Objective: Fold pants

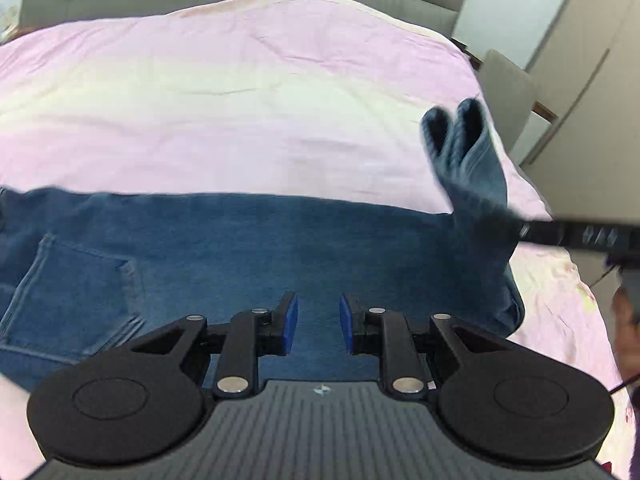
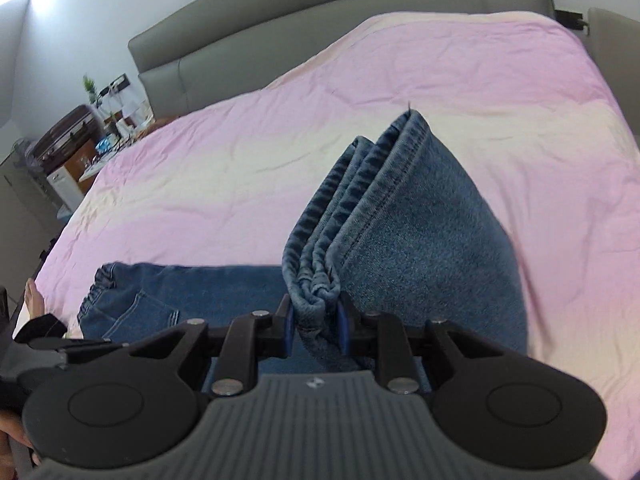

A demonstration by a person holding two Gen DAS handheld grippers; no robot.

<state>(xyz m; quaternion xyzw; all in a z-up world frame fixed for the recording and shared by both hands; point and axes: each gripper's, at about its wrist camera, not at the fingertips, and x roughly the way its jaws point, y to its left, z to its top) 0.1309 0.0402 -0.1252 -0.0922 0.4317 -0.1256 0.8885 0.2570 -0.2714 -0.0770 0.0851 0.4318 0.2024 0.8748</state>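
Pink bedding is spread across a wide bed, backed by a grey padded headboard. Beside the headboard, off the bed's edge, a cluttered nightstand with a small plant is seen in the right wrist view.

Blue denim pants are laid across the near part of the bedding, the waistband and a back pocket lying toward the side away from the raised hems. The hem end of the pants is lifted off the bedding and stood up in stacked folds.

That bunched hem end is pinched between the blue pads of the right gripper, whose fingers are closed narrowly on the denim. In the left wrist view the same raised hems are seen above the bedding, with the right gripper's black body beside them.

The left gripper is held over the pants' middle; its fingers are set a narrow gap apart, and no cloth is seen between the pads.
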